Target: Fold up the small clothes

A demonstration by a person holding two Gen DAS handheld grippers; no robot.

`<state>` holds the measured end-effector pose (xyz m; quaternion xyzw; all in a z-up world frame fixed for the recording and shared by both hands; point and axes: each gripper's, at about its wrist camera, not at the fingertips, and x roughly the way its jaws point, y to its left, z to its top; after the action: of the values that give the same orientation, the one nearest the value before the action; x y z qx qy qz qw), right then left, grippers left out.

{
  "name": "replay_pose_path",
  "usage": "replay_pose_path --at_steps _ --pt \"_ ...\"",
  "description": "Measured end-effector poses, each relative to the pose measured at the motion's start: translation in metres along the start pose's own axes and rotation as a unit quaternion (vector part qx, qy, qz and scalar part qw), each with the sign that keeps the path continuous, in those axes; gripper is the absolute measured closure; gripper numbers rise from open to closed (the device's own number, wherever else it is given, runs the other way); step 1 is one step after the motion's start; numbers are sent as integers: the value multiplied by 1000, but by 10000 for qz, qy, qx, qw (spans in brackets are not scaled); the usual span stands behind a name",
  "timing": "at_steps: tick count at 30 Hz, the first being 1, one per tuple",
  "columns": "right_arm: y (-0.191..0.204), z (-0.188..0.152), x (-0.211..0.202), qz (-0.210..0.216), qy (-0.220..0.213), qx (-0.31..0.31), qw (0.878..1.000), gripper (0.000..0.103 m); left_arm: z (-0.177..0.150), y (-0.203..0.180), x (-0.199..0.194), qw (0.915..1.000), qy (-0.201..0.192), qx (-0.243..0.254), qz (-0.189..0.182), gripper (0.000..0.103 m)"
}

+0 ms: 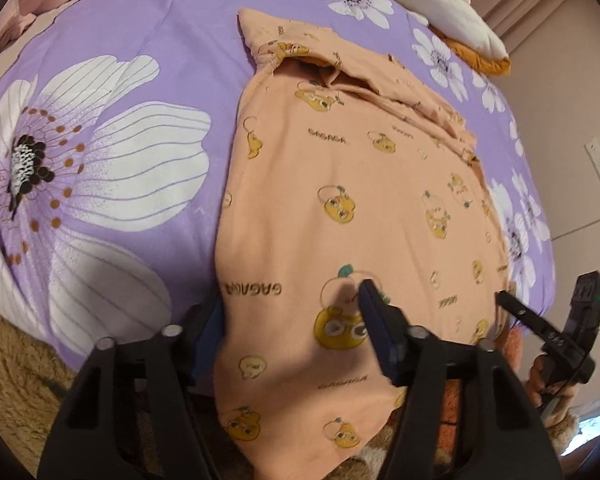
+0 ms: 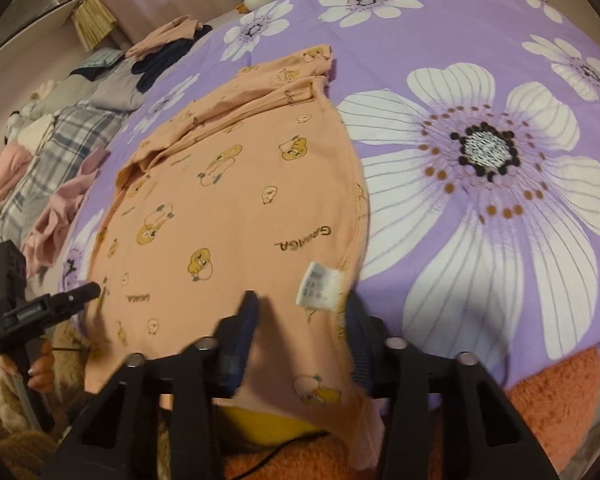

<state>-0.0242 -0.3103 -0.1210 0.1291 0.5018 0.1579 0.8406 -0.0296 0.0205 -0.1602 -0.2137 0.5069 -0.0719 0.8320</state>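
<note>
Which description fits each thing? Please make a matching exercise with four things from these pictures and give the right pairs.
Things:
1. peach garment
2. white care label
3. purple floral quilt
4. pile of clothes

Descriptions:
A. at the far edge of the bed, not yet folded
B. spread under the garment
C. lies flat, its near hem hanging over the bed edge
D. sewn at the garment's side seam, near the right hand-held gripper

Pairs: 1-C, 2-D, 3-B, 4-A

Both grippers are matte black plastic. The left gripper (image 1: pixel 292 316) has dark navy finger pads (image 1: pixel 376 320) and round silver pins on its linkage. The right gripper (image 2: pixel 300 316) matches, with ribbed navy pads (image 2: pixel 242 332). A thin black cable hangs below it.
</note>
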Motion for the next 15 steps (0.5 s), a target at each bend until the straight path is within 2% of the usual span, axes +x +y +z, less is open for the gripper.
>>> replay_pose_path --at_steps 1,2,3,4,6,10,15 --pt "1 0 1 11 -19 -7 10000 81 2 -1 2 9999 -4 9 -104 65" --pt "1 2 3 111 -9 40 9999 86 3 0 5 9998 8 5 -207 73" --pt "-1 2 4 221 7 99 9997 89 5 0 8 9995 53 -37 -320 90" --pt "-1 3 6 307 20 161 9994 90 6 3 13 9989 130 -136 -423 95" --pt "0 5 5 395 -7 231 9990 91 7 5 10 9979 90 -367 -524 97" --pt "4 5 -15 747 -275 220 9966 92 3 -3 -9 9980 -161 -298 -529 98" --pt "0 9 -39 978 -595 383 9927 92 5 -13 -39 9951 -587 -354 -709 98"
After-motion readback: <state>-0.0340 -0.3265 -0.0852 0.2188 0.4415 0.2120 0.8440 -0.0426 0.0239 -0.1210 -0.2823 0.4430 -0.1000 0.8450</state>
